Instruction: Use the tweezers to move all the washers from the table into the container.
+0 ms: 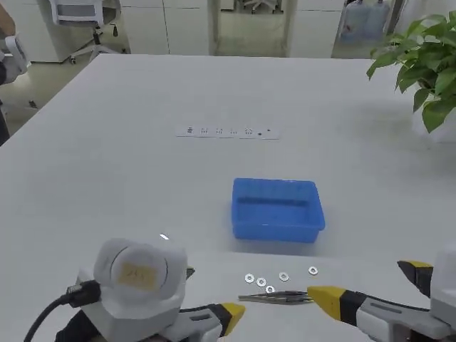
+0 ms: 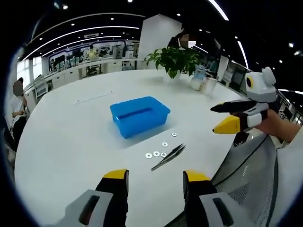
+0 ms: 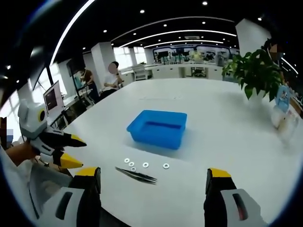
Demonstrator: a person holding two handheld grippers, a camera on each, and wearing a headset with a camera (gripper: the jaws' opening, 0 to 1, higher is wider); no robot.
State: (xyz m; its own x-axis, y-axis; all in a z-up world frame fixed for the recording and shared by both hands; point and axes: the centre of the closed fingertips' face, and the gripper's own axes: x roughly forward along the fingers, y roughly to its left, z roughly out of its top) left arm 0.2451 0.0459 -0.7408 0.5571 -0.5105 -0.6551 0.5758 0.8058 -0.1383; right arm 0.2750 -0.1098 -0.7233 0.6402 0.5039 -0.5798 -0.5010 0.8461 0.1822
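Several small metal washers [image 1: 261,283] lie loose on the white table [image 1: 142,164], just in front of a blue container [image 1: 278,210]. Thin metal tweezers [image 1: 274,297] rest flat beside them, nearer the front edge. My left gripper [image 1: 211,293] is open at the lower left, apart from the tweezers. My right gripper [image 1: 369,283] is open at the lower right, its near tip close to the tweezers' end. The left gripper view has the open left gripper [image 2: 156,178], the tweezers [image 2: 168,157], the washers [image 2: 156,153] and the container [image 2: 139,115]. In the right gripper view the open right gripper [image 3: 153,174] faces the tweezers [image 3: 137,175] and the washers [image 3: 145,165].
A flush power strip [image 1: 228,132] sits in the table beyond the container. A potted plant [image 1: 427,64] stands at the far right. Office chairs [image 1: 78,21] and people [image 3: 113,75] are past the table's far side. The table's front edge runs just below the grippers.
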